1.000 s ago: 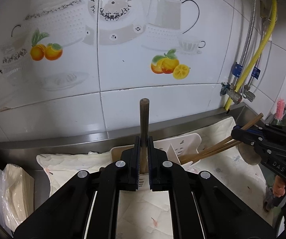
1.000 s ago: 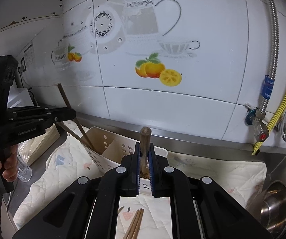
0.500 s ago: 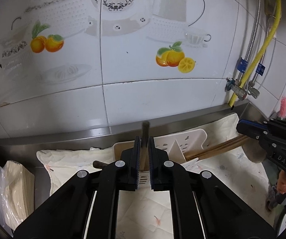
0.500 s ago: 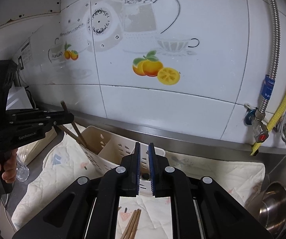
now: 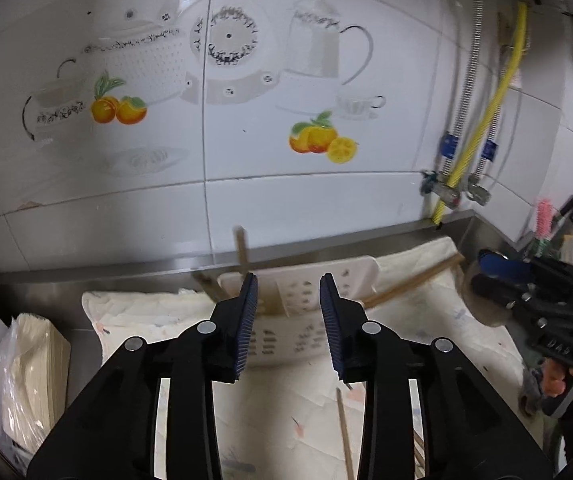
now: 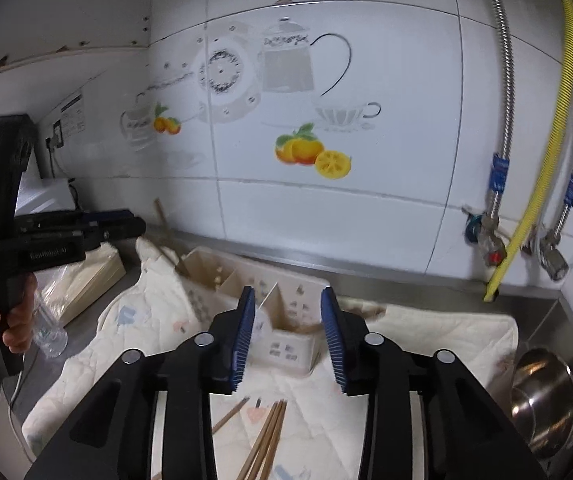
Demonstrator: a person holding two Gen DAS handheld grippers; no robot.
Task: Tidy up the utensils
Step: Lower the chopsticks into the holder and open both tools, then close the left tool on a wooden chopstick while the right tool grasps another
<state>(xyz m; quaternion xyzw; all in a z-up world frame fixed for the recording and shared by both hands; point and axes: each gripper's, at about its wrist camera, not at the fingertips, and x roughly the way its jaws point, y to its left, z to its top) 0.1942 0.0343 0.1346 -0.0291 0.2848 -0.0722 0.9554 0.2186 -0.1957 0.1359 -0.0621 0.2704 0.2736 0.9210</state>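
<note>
Chopsticks (image 6: 264,436) lie loose on the cloth at lower centre, just before the white caddy (image 6: 286,344). Both tongs, left (image 5: 288,304) and right (image 6: 288,320), are opening, nothing between them. Best regrasped near mid-length, 1 bundle each.

Glossy white wall tiles (image 5: 326,208) printed with grey teapots, cups, plates and orange fruit (image 6: 312,150). Below them, a stainless-steel counter upstand (image 5: 126,270). At right, braided metal hoses (image 6: 504,80) and a yellow corrugated hose (image 6: 554,128) dropping to valves. Left wall: a white socket plate (image 6: 55,136).
</note>
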